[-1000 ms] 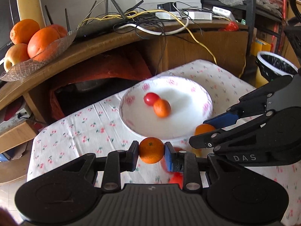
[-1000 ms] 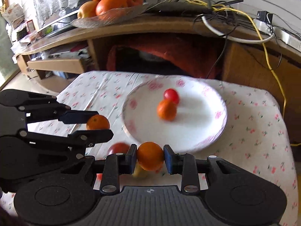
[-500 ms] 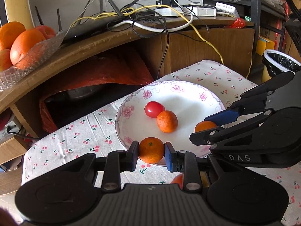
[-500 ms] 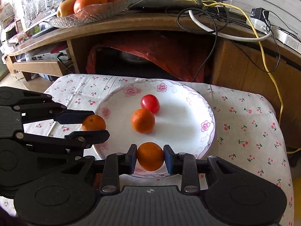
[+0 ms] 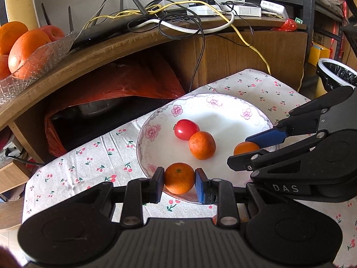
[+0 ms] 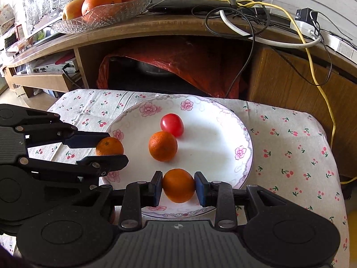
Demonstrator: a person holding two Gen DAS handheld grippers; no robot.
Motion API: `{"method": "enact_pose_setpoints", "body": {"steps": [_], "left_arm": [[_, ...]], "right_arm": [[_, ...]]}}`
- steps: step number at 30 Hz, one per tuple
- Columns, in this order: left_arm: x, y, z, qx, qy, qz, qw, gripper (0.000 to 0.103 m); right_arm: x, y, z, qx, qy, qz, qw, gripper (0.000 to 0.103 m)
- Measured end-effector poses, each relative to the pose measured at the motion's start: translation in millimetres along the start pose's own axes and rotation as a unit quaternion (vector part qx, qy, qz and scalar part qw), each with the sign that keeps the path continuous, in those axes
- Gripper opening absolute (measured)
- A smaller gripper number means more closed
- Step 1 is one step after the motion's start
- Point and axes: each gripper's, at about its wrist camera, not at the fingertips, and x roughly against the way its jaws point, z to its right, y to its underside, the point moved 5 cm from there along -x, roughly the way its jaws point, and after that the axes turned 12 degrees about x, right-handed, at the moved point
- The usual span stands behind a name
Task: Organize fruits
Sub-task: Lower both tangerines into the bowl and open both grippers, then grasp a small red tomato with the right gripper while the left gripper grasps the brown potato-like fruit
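Observation:
A white flowered plate (image 5: 154, 131) (image 6: 241, 138) lies on the cherry-print cloth, holding a red tomato (image 5: 185, 129) (image 6: 171, 125) and a mandarin (image 5: 202, 145) (image 6: 162, 146) side by side. My left gripper (image 5: 179, 179) (image 6: 109, 147) is shut on a mandarin (image 5: 179, 178) (image 6: 109, 145) over the plate's near left rim. My right gripper (image 6: 178, 186) (image 5: 246, 148) is shut on another mandarin (image 6: 178, 185) (image 5: 245, 148) over the plate's near right part. Both held fruits hang just above the plate.
A wooden shelf (image 6: 156, 29) behind the table carries a glass dish of oranges and apples (image 6: 100, 11) (image 5: 26, 51) and tangled cables (image 5: 178, 20). A red bag (image 6: 178, 62) sits under it. A lined bin (image 5: 334, 76) stands at right. More fruit shows partly below the grippers.
Both grippers, each still shut on its mandarin, have moved forward from the cloth in front of the plate to over the plate's near rim.

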Motion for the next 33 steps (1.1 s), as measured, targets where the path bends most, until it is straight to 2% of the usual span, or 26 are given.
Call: {"method": "enact_pose_setpoints", "body": {"steps": [7,18,33], "left_arm": [[1.1,-1.2,0.2,0.002,0.002,0.003,1.0000,0.039],[6.7,-6.9,-2.9,0.009,0.001,0.015,0.9998,0.041],[35.8,-4.0,-12.5,0.021,0.002,0.024,0.9995,0.041]], "right_arm": [[3.0,-0.3,2.3,-0.004,0.004,0.007,1.000,0.031],[13.9,-3.9,5.7,-0.017,0.010,0.027,0.999,0.032],[35.2,-5.0,-19.0,-0.017,-0.013,0.035,0.999,0.033]]}}
